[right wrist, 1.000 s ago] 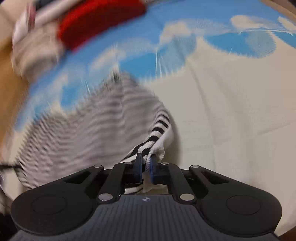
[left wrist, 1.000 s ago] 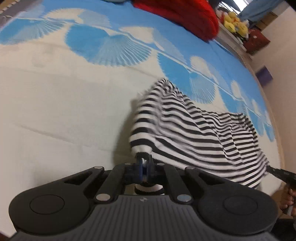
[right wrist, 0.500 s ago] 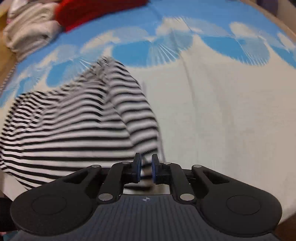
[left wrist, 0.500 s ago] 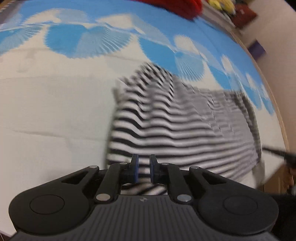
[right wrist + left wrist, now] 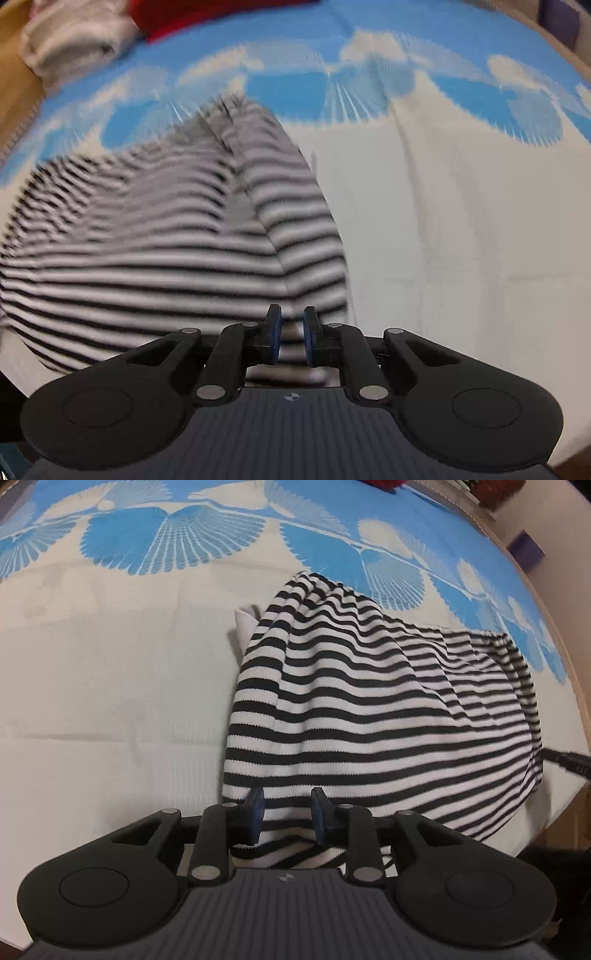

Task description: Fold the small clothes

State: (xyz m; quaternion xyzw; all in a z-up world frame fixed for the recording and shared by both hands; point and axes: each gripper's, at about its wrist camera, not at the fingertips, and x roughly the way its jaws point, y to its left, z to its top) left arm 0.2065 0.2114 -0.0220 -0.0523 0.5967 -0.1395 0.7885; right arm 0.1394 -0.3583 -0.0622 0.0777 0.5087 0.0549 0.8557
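The black-and-white striped knit garment (image 5: 369, 709) lies crumpled on the white bedspread with blue shell print (image 5: 110, 664). Both the left tongs (image 5: 286, 818) and right tongs (image 5: 291, 336) have just been opening; their blue pads stand apart over its near hem, gripping nothing.

Garment (image 5: 369, 709): black-and-white horizontal stripes. Bedspread (image 5: 110, 672): cream, with a blue band of white and blue scallop-shell fans. Gripper pads (image 5: 255, 812) blue on black bodies.

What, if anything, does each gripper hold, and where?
Nothing: left gripper and right gripper have just opened, pads clear of the striped garment's near edge between them.
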